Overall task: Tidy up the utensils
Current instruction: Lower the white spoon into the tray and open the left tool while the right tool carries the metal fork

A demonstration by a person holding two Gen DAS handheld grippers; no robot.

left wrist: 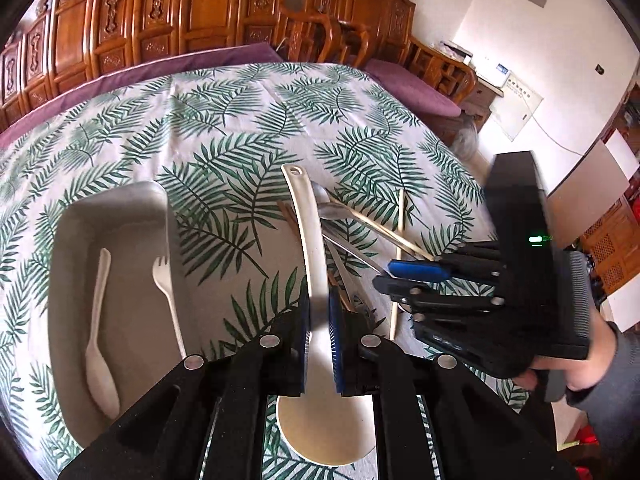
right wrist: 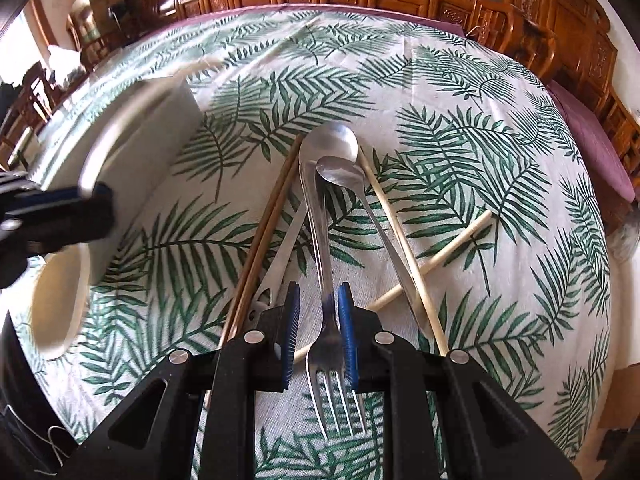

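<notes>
My left gripper [left wrist: 319,322] is shut on the handle of a large cream ladle [left wrist: 306,224], its bowl [left wrist: 326,428] under the fingers, held above the table. My right gripper [right wrist: 318,308] straddles a metal fork [right wrist: 328,320]; its jaws are close around the handle, and it also shows in the left wrist view [left wrist: 394,276]. Two metal spoons [right wrist: 340,152], brown chopsticks [right wrist: 264,236] and pale chopsticks [right wrist: 404,248] lie in a pile ahead of it. A grey tray [left wrist: 68,240] at left holds a cream spoon [left wrist: 98,320] and cream fork [left wrist: 166,280].
The table has a palm-leaf cloth [left wrist: 224,128]. Carved wooden chairs [left wrist: 160,12] with purple cushions line its far side. The tray and ladle show blurred at left in the right wrist view [right wrist: 132,128]. A person's hand [left wrist: 576,372] holds the right gripper.
</notes>
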